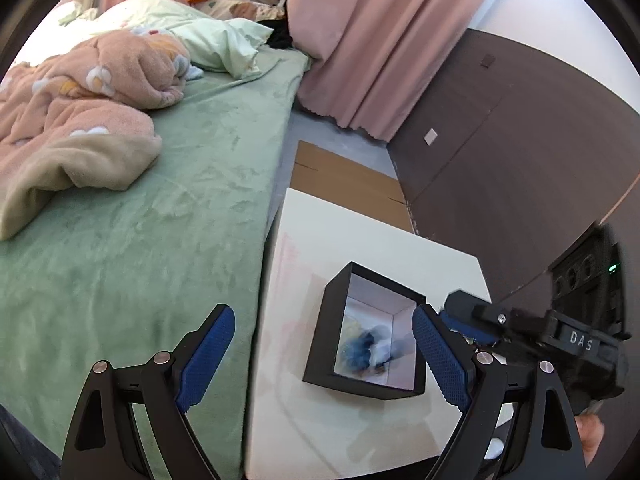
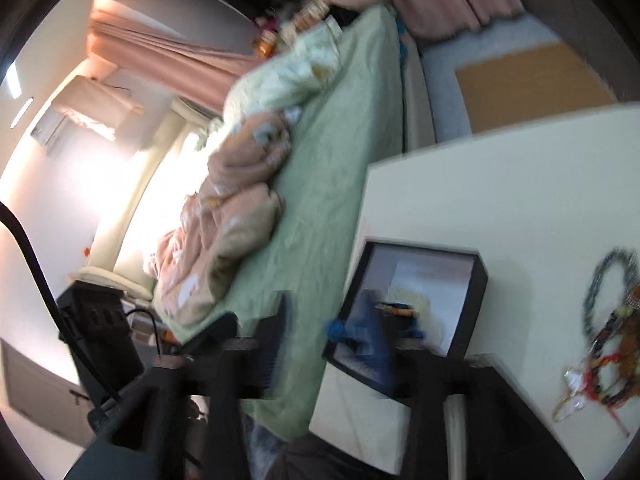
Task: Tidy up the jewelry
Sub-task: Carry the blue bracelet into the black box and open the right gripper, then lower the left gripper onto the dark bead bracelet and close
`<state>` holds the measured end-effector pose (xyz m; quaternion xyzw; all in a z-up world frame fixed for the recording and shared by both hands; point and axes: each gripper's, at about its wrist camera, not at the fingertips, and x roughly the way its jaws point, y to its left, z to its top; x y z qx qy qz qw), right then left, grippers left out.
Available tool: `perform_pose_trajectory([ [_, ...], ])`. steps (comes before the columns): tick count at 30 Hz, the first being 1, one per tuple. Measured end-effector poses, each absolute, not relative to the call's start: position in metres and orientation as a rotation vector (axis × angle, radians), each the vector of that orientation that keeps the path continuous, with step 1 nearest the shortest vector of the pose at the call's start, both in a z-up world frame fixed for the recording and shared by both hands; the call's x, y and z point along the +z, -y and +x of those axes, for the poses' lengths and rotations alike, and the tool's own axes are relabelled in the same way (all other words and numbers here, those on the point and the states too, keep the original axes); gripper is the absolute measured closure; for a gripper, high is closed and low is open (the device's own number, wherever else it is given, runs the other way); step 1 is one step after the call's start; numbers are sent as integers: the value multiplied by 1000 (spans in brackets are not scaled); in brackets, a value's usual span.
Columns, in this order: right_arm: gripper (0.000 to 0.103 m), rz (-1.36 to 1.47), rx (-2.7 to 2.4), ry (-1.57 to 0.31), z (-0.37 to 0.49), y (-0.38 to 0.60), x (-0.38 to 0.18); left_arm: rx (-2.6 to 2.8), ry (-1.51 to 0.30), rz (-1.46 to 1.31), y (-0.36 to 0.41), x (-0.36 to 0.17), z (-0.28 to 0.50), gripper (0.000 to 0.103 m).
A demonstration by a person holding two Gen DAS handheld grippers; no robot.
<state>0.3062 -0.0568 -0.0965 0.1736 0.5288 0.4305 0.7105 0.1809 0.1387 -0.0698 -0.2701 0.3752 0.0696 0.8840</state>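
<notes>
Left tongs (image 1: pixel 324 354): lower centre of the left wrist view, blue pads spread wide, gripping nothing; the right-hand pad (image 1: pixel 440 360) stands just beside the outer wall of the black box (image 1: pixel 320 340), contact not discernible.

Right tongs (image 2: pixel 332 344): lower centre of the right wrist view, heavily motion-blurred. Blue pads appear apart, one (image 2: pixel 376 344) over the box opening. Whether anything is held cannot be told. In the left wrist view the same tool enters from the right edge, its tip at the box's rim.

Black box: square, open-topped, pale interior, on the white tabletop (image 1: pixel 360 232), lower centre-right of the left wrist view. Contents: a blurred blue and pale mass; an orange and dark piece also shows in the right wrist view.

Jewelry pile (image 2: pixel 612 332): loose beaded strands, grey, red and brown, with one pale pendant, on the tabletop at the right edge of the right wrist view, well apart from the box.

Writing: "DAS" in white letters on the right tool's body (image 1: pixel 580 342).

Surroundings: bed with green sheet (image 1: pixel 160 220), pink flowered blanket (image 1: pixel 80 100), pink curtain (image 1: pixel 380 40).
</notes>
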Motion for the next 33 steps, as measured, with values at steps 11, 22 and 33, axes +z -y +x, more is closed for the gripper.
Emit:
perform_pose_trajectory([
  [11, 42, 433, 757, -1119, 315, 153, -87, 85, -816, -506, -97, -61, 196, 12],
  [22, 42, 589, 576, -1036, 322, 277, -84, 3, -829, -402, -30, -14, 210, 12],
  [33, 42, 726, 487, -1009, 308, 341, -110, -79, -907, -268, 27, -16, 236, 24],
])
